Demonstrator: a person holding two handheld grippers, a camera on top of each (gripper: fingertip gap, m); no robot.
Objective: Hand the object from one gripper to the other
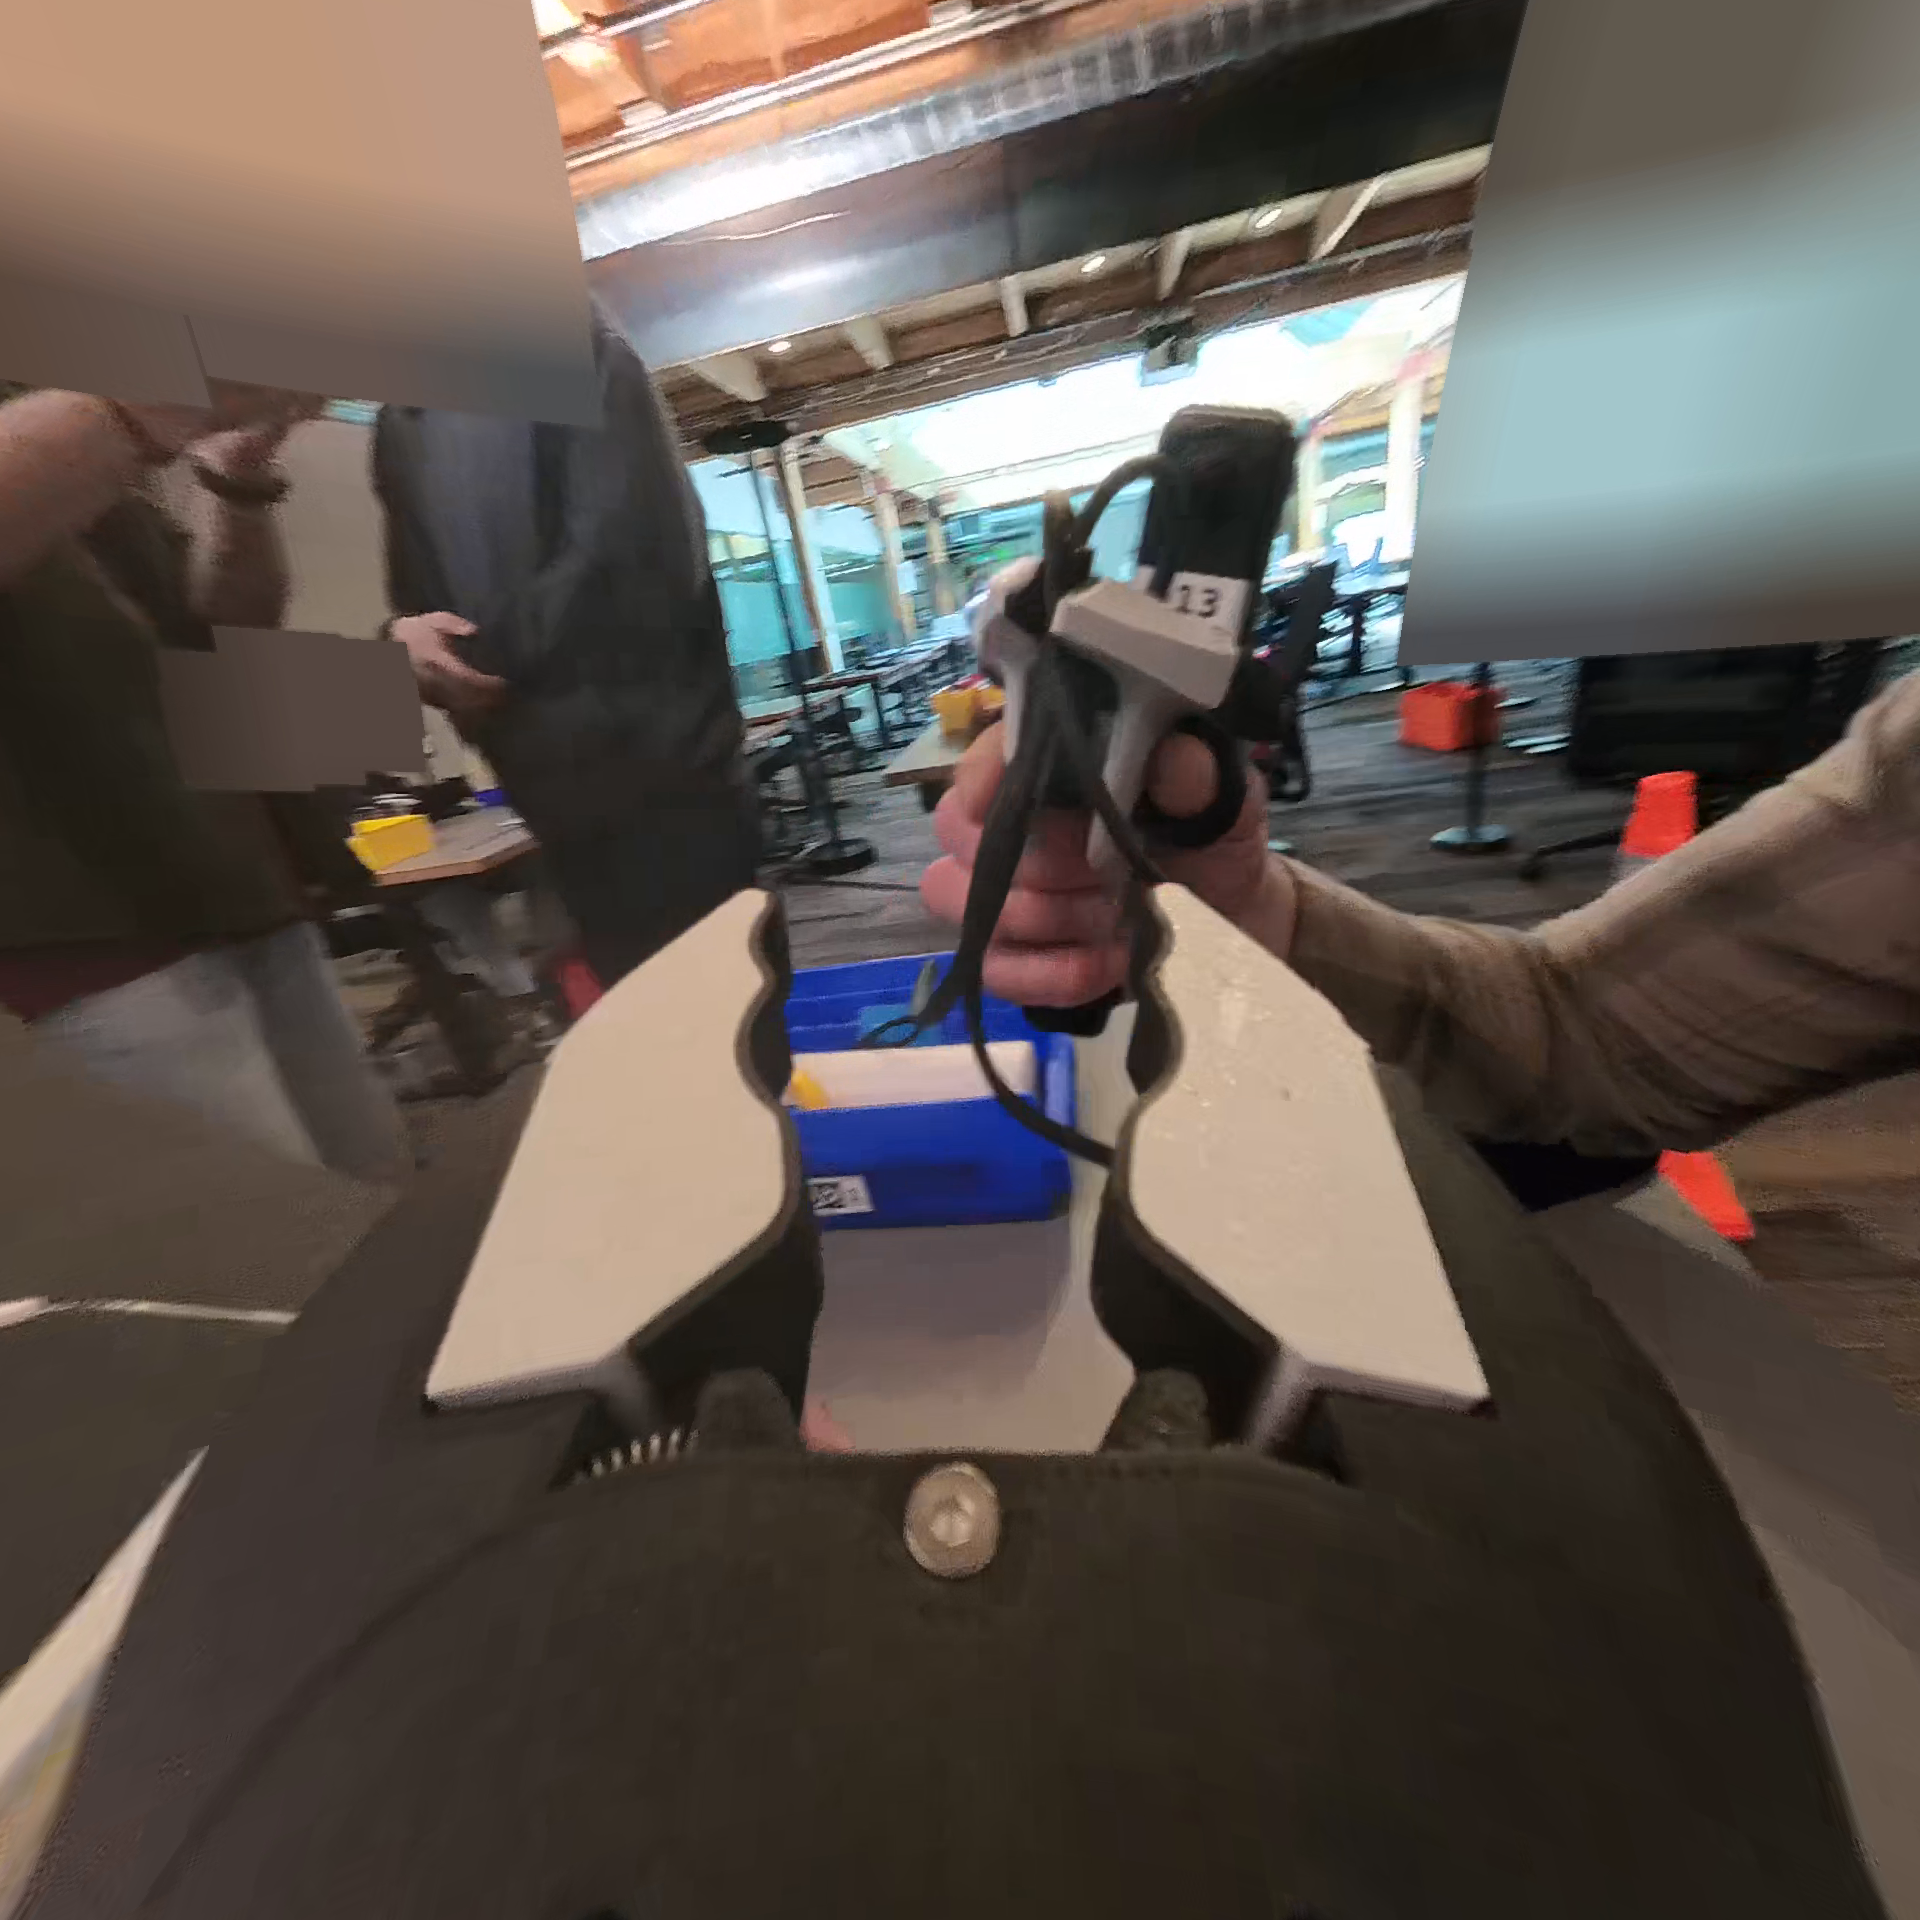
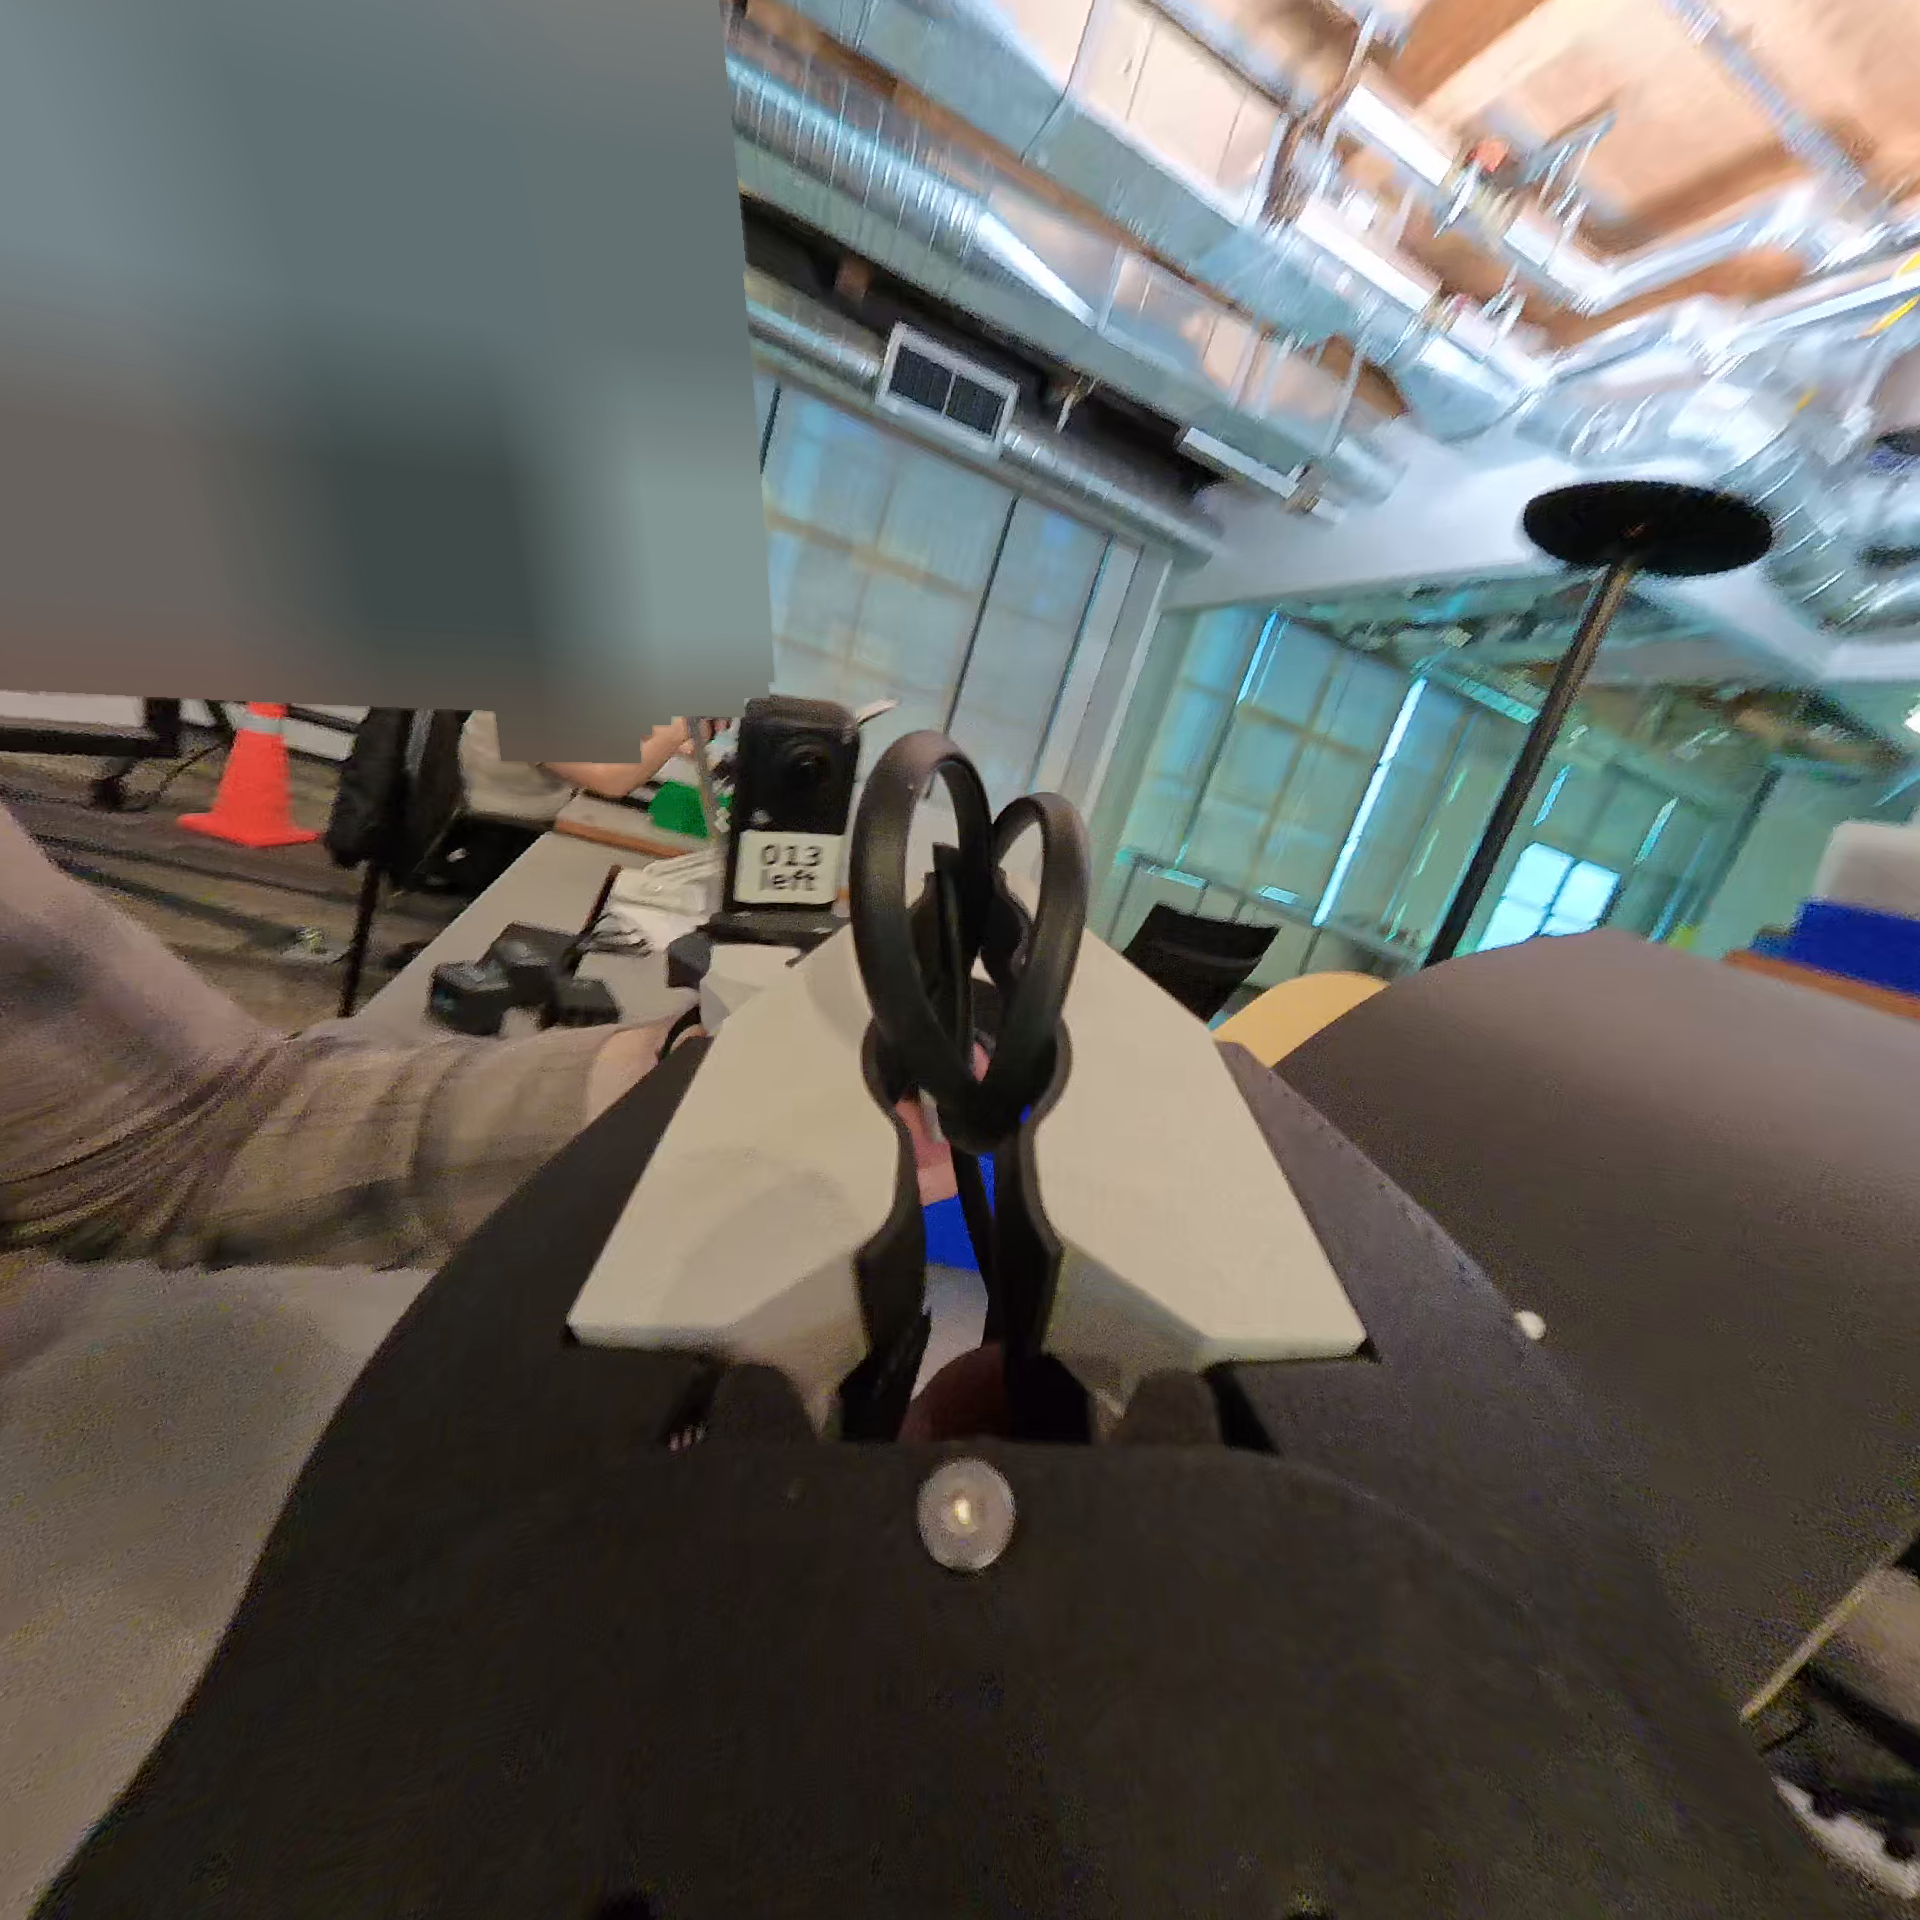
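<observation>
Black plastic-handled scissors (image 2: 966, 966) sit clamped in the right hand-held gripper (image 2: 971, 1101), frame centre, loops up. Left hand-held gripper (image 1: 956, 997) gapes empty. Light, rigid, probably slick: grab a loop.

left gripper (image 1: 961, 997) gap free, cord (image 1: 997, 935) perhaps intruding

Left gripper (image 1: 961, 1049): matt off-white plastic fingers (image 1: 644, 1174), faintly grainy, black rubbery wavy inner edges; shiny metal screw (image 1: 951, 1519) in matt black body; right gripper (image 2: 961, 1117) same finish; black scissors (image 2: 961, 935) with smooth, slightly glossy plastic loops; glossy blue plastic bin (image 1: 935, 1153); beige knit cloth sleeve (image 1: 1558, 997).
</observation>
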